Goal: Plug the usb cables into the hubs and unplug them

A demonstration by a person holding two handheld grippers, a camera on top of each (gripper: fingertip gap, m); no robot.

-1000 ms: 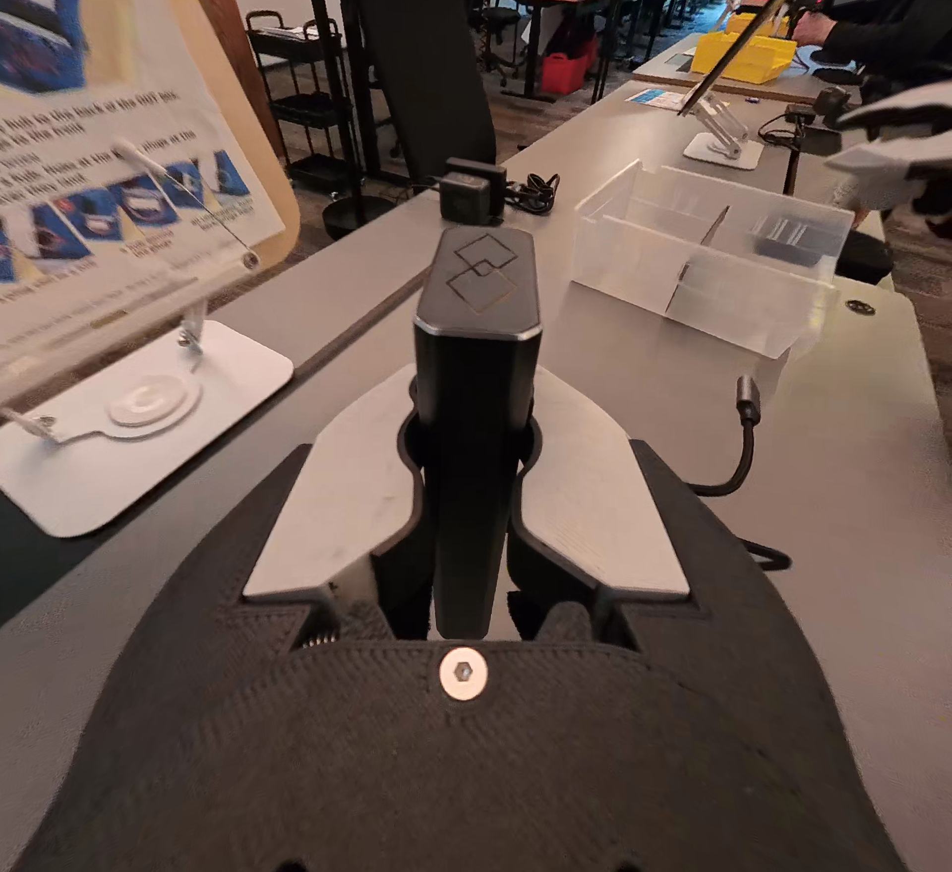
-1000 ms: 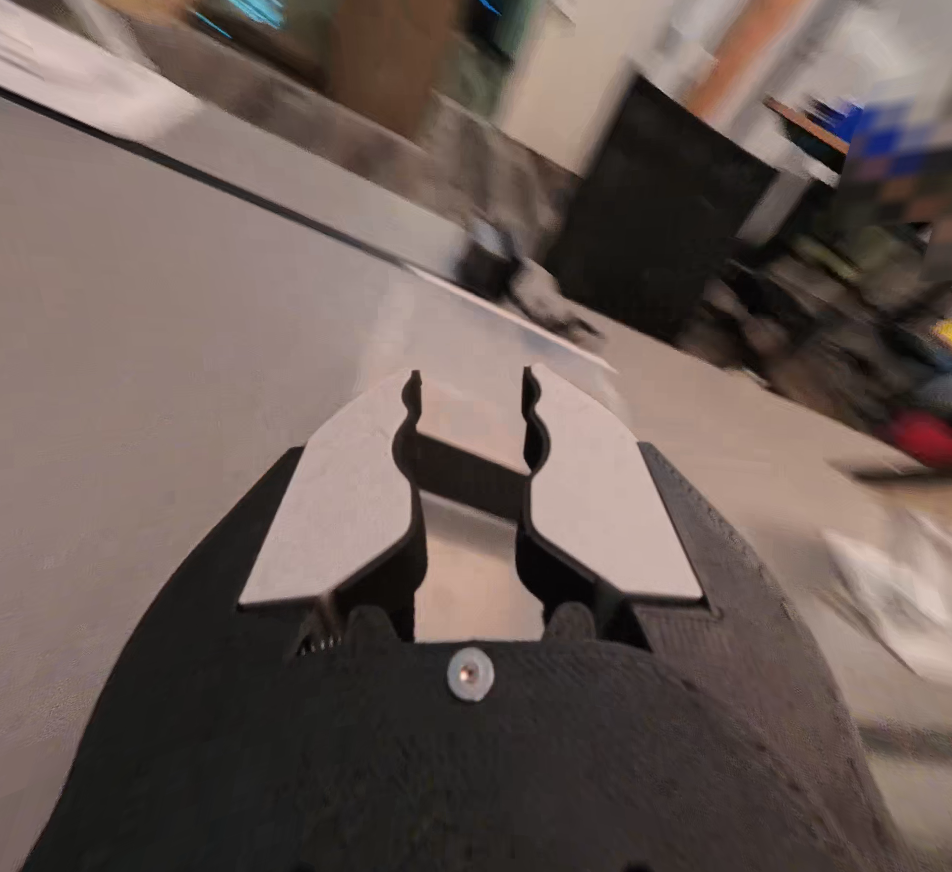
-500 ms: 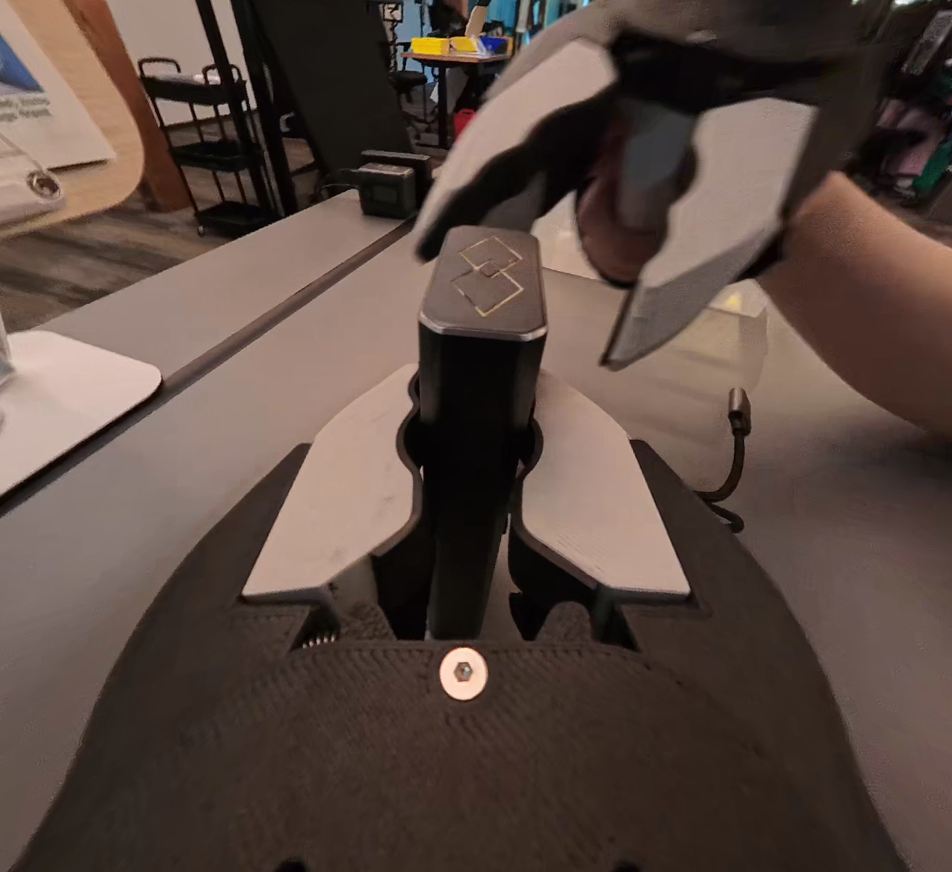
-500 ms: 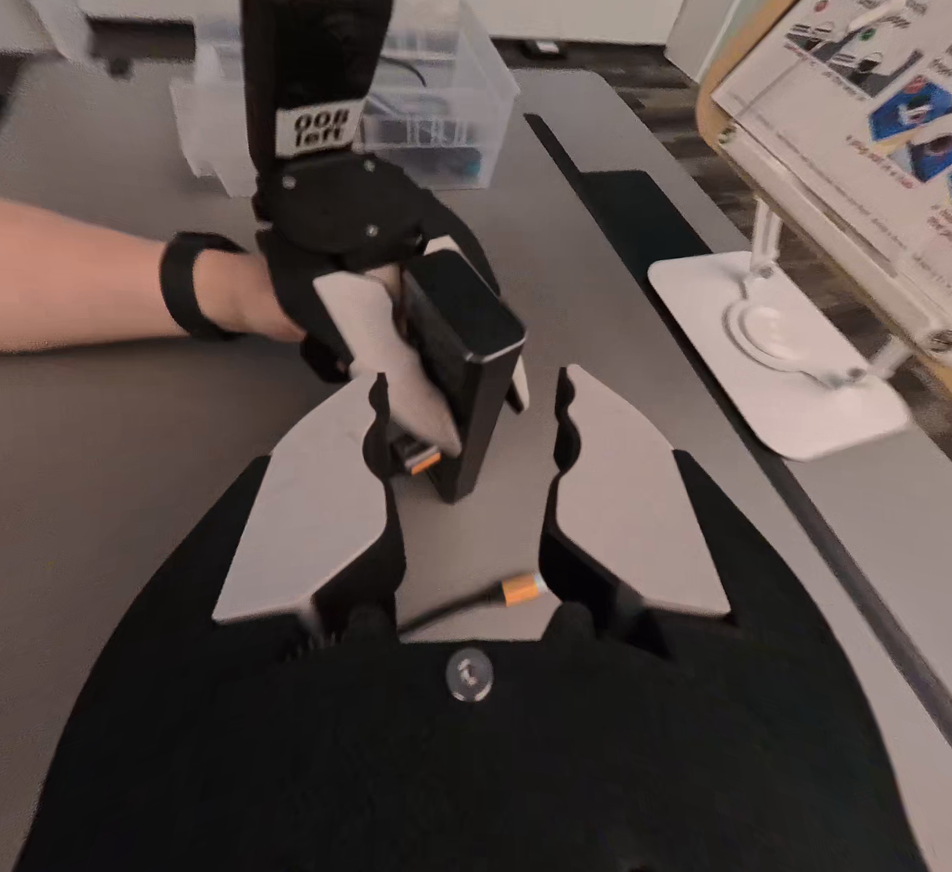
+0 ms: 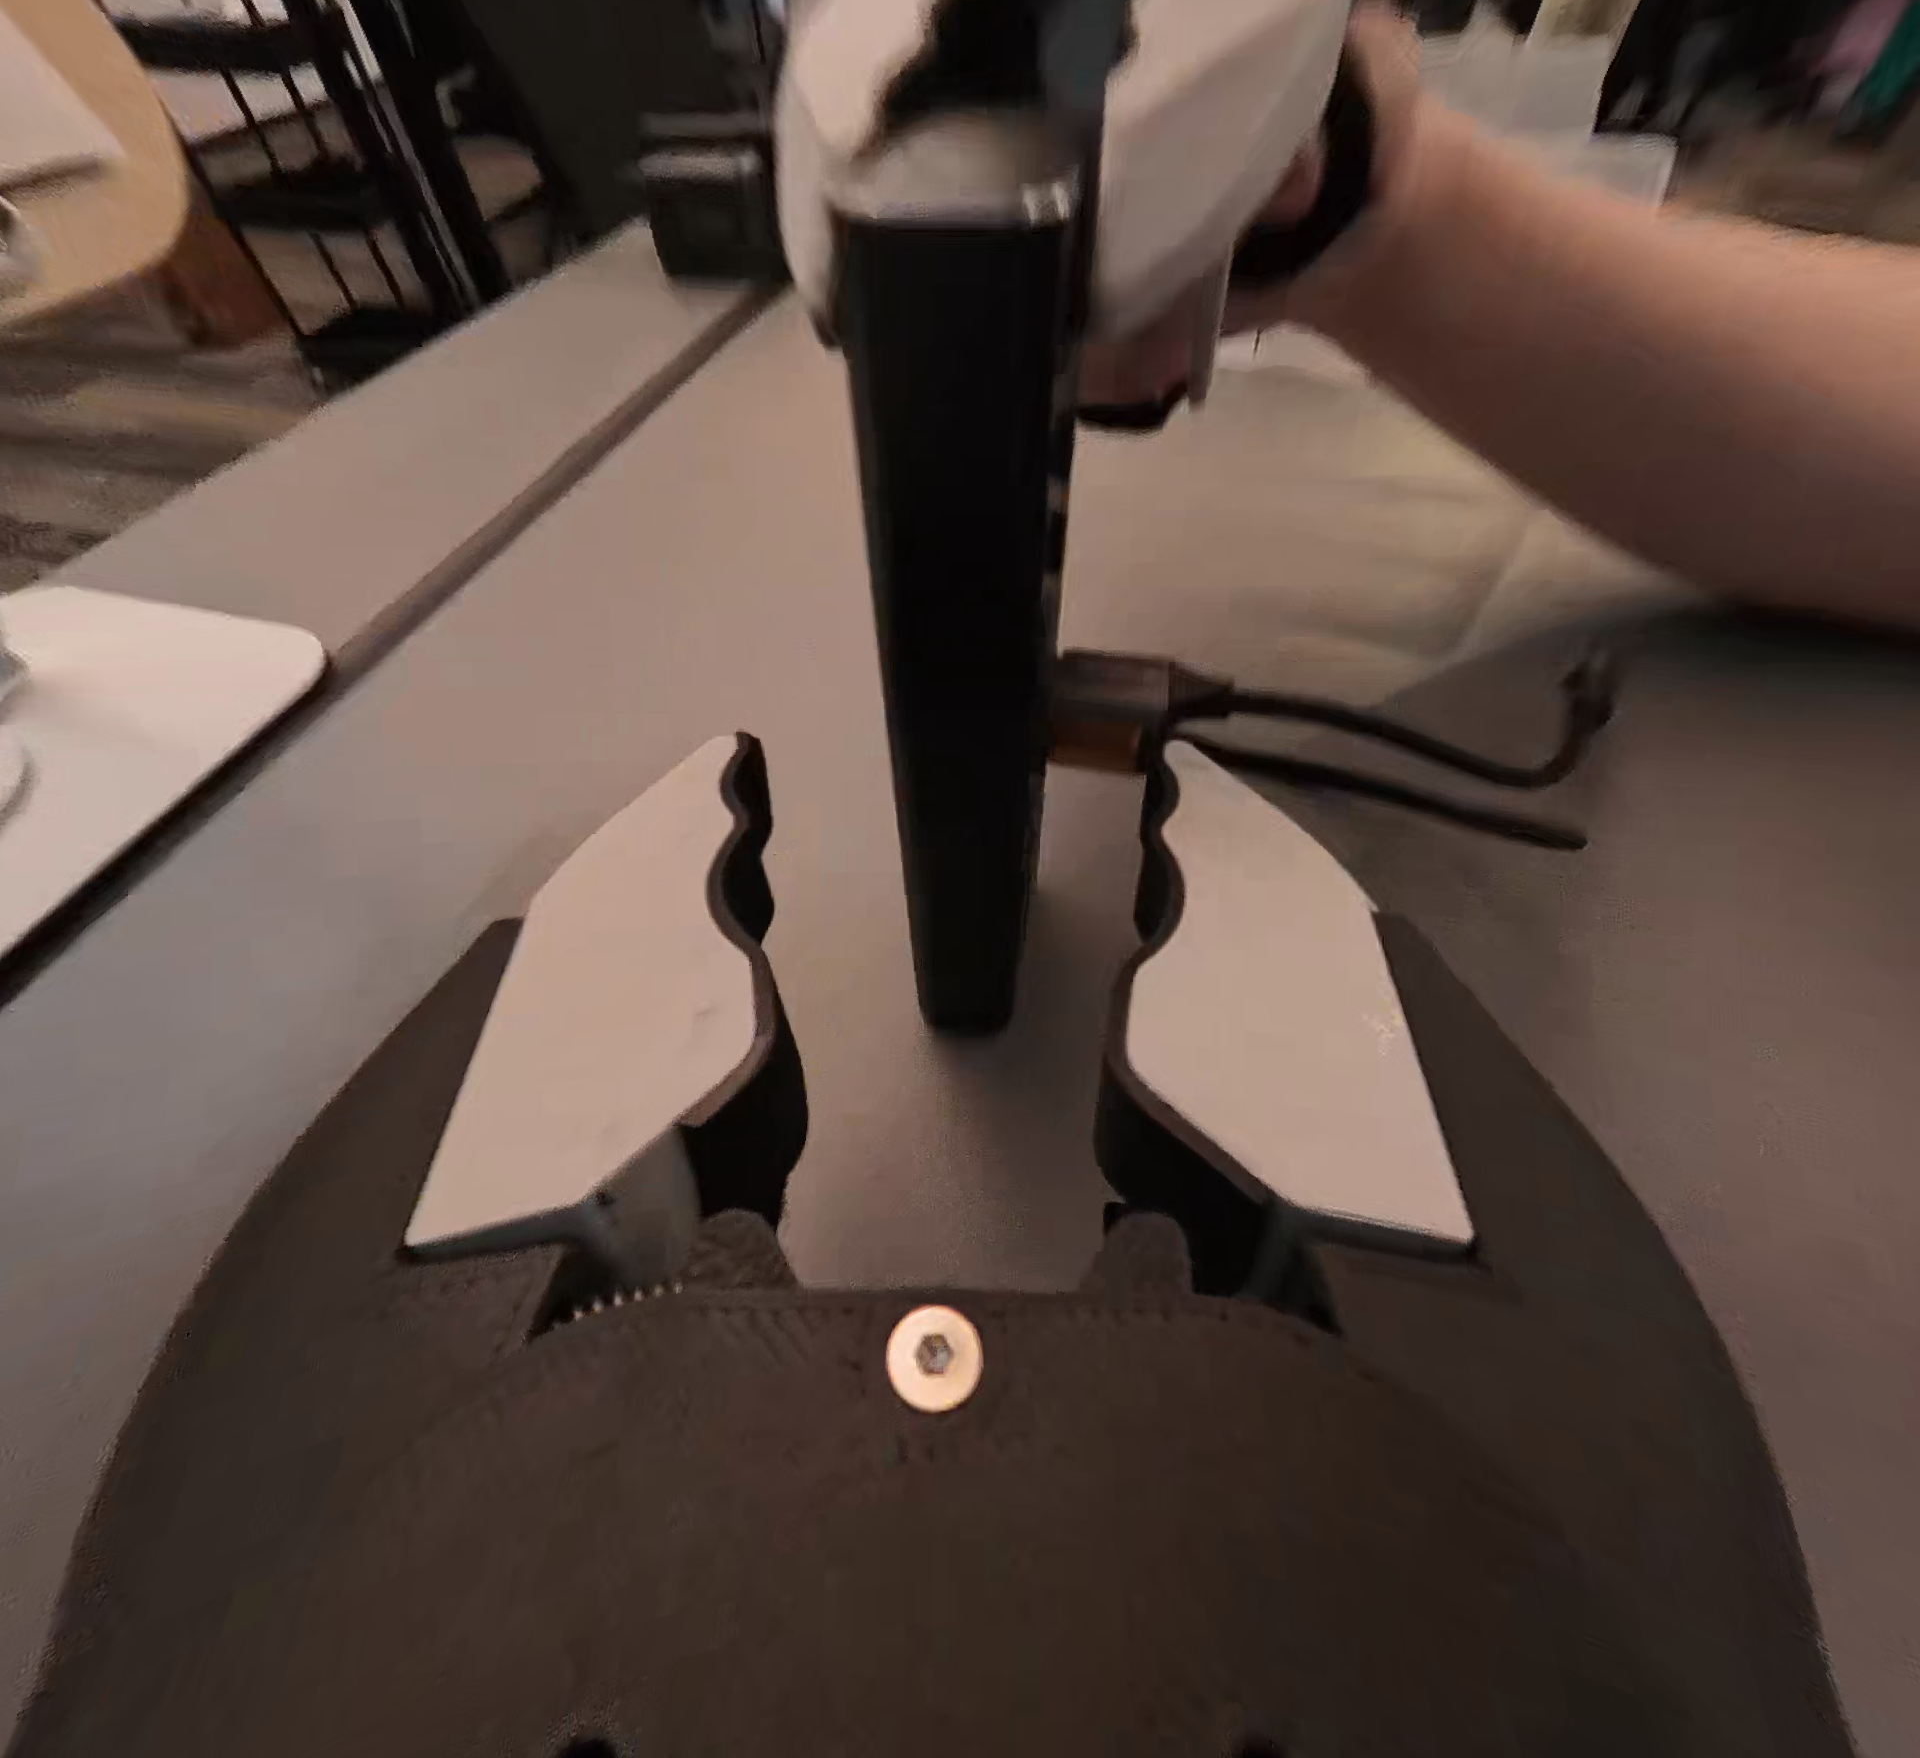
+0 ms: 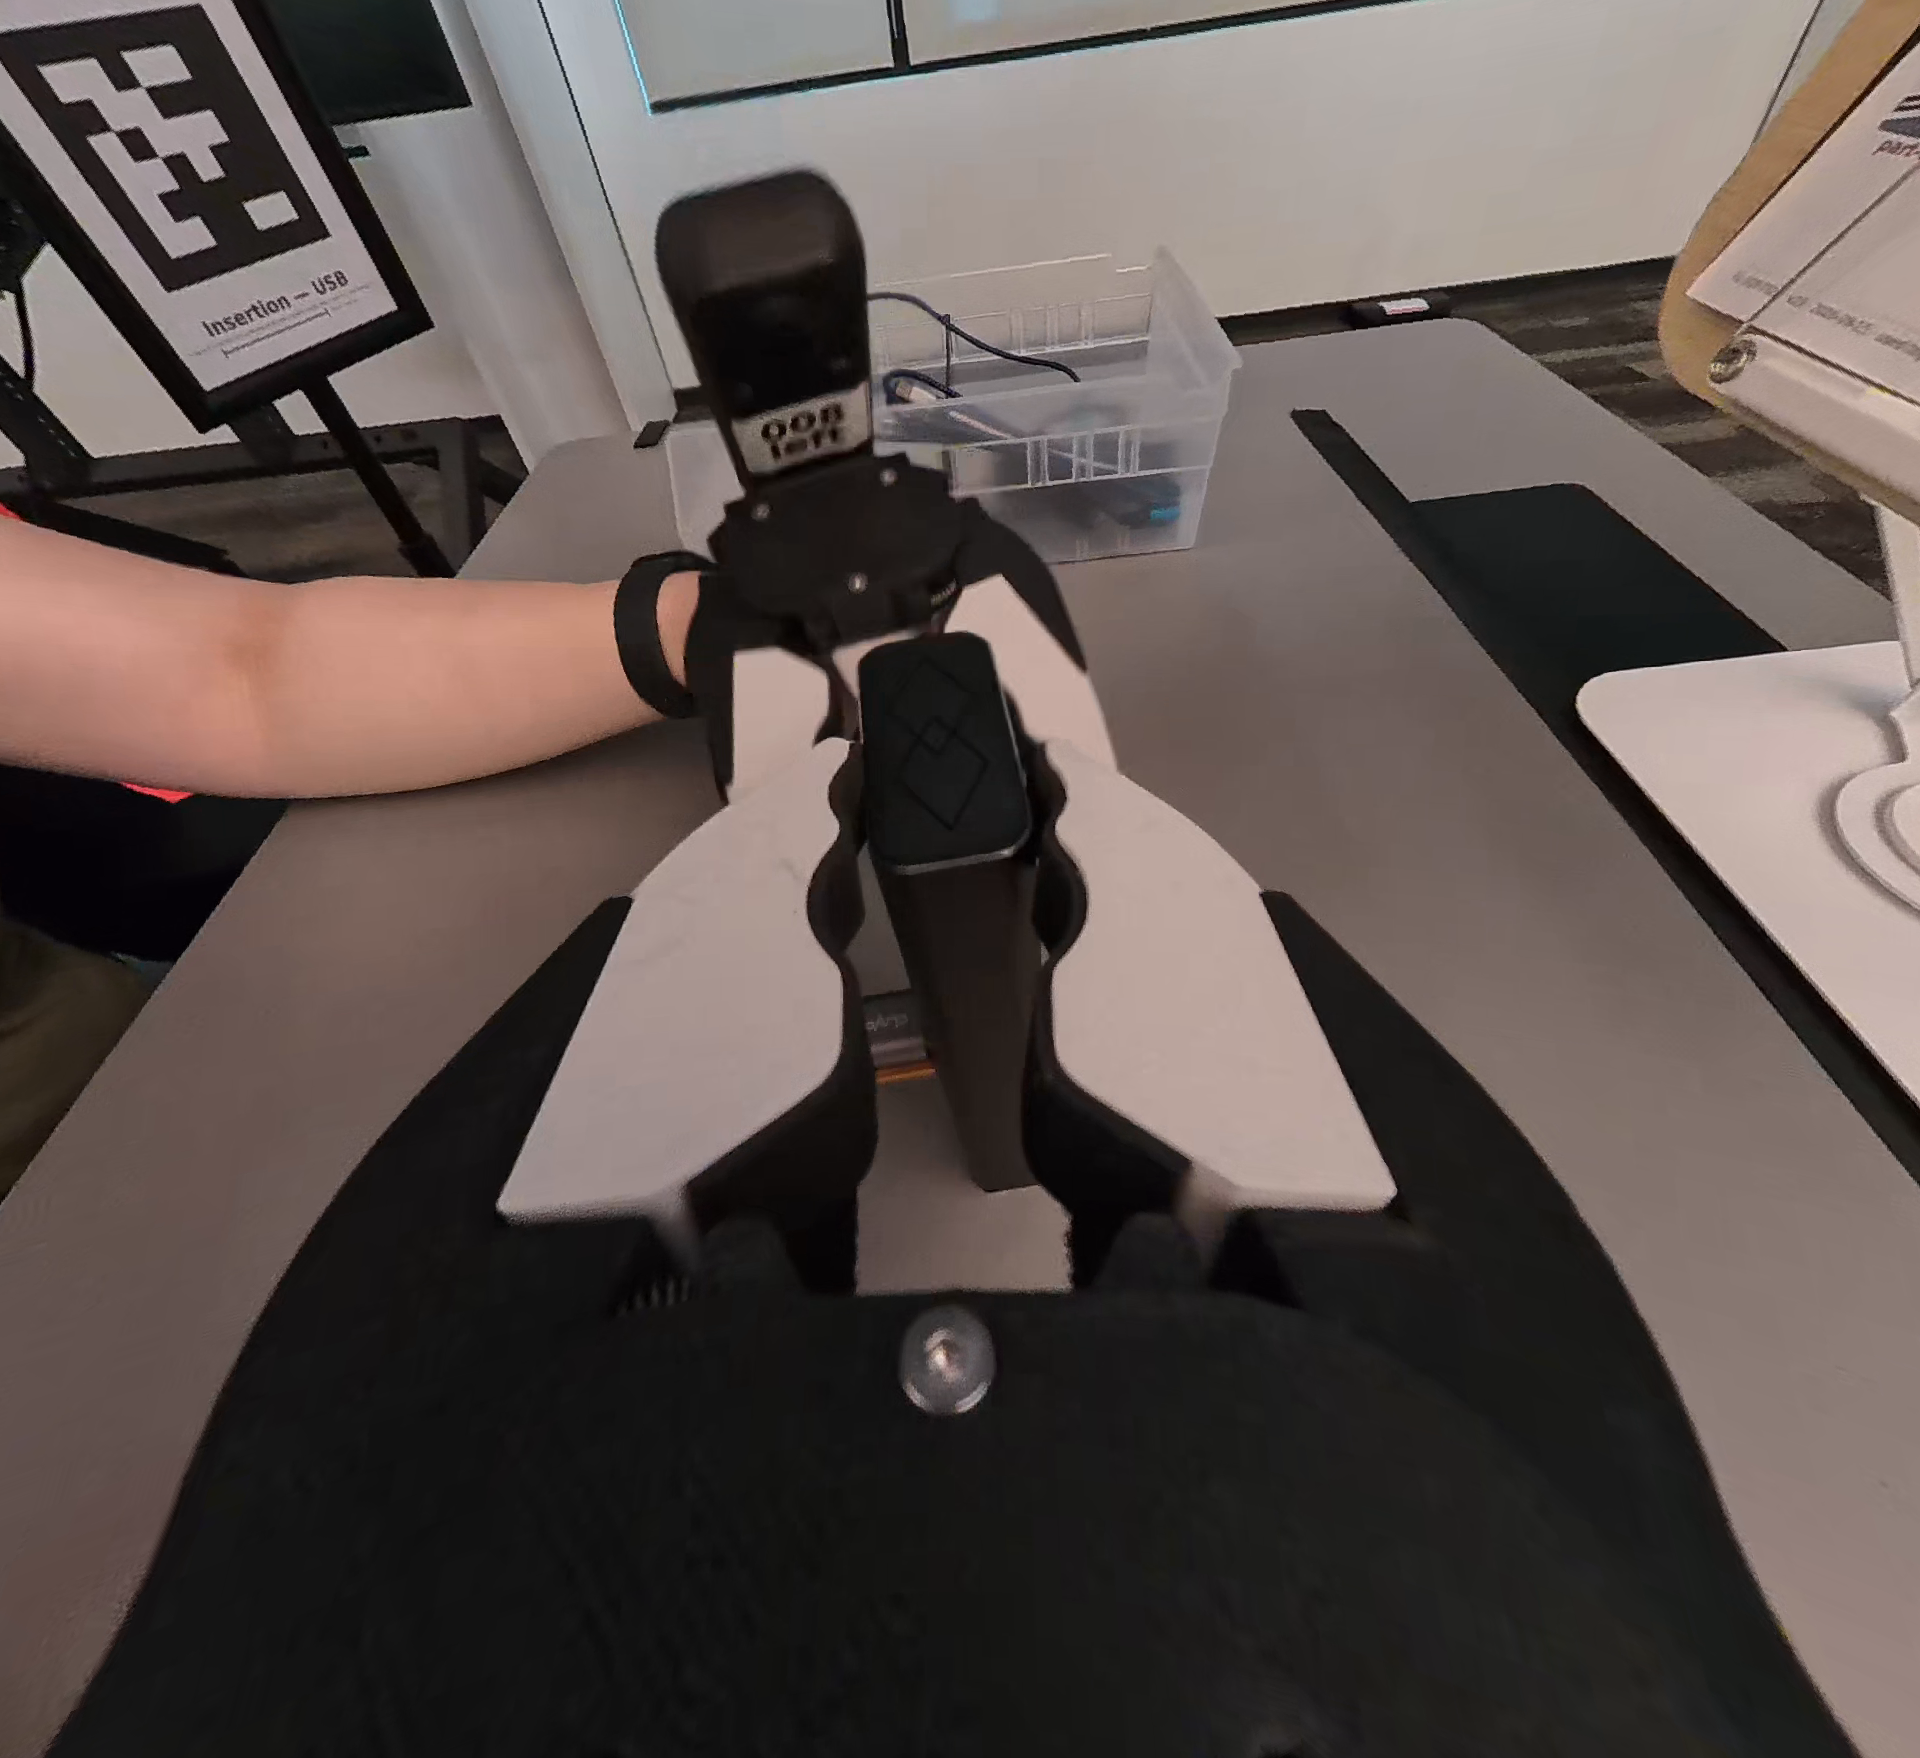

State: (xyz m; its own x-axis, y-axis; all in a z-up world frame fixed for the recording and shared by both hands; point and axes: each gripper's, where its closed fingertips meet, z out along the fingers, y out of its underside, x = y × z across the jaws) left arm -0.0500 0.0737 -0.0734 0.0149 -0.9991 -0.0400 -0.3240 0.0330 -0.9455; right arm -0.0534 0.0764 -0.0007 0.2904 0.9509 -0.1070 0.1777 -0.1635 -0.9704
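Note:
The black USB hub (image 5: 956,628) stands upright on the grey table (image 5: 582,669). My left gripper (image 5: 951,758) is open, its fingers apart on either side of the hub's lower part and not touching it. My right gripper (image 5: 1039,150) comes from the far side and is shut on the hub's top end. In the right wrist view my right gripper (image 6: 945,752) clamps the hub (image 6: 940,773), with the left gripper (image 6: 904,659) open just beyond. A black USB cable (image 5: 1403,752) has its plug (image 5: 1107,711) in the hub's right side; the plug also shows in the right wrist view (image 6: 899,1033).
A clear plastic bin (image 6: 1091,420) with cables stands at the table's far end. A white stand base (image 5: 125,700) carrying an instruction board sits to one side, also in the right wrist view (image 6: 1745,773). A marker sign (image 6: 177,150) stands off the table. A black adapter (image 5: 707,212) lies farther along. Spacing between my two grippers at the tips: around 7 centimeters.
My left gripper has opened and let go of the hub. My right gripper has swung in from the side and shut on the hub's top end.

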